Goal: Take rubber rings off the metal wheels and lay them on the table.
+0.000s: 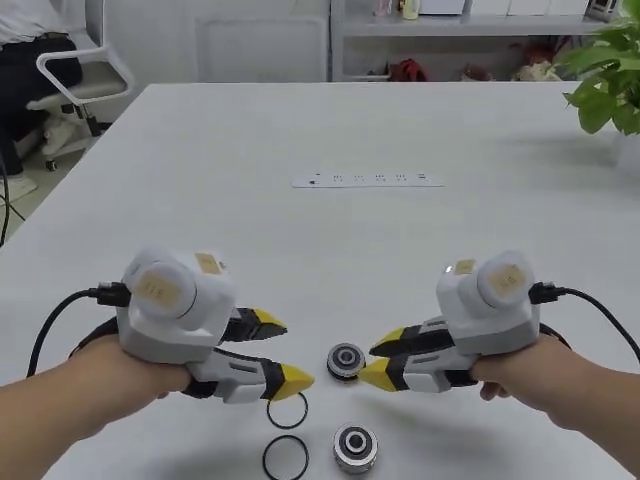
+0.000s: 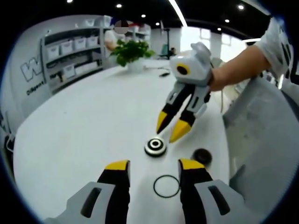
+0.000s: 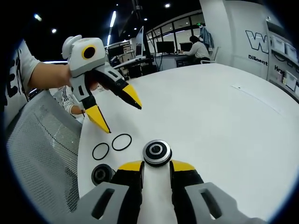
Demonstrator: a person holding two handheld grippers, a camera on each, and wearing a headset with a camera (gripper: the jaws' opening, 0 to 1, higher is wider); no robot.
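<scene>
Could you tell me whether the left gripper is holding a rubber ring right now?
No, the left gripper has its jaws open and empty, and the nearest rubber ring lies flat on the table.

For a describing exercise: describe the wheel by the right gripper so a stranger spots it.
On the table, find the left gripper and right gripper. The wheel lies between their yellow tips, nearest the right one. The other wheel lies nearer the person, clear of both.

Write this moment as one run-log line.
left hand-held gripper: open | right hand-held gripper: open, near wheel | rings on table: two
</scene>
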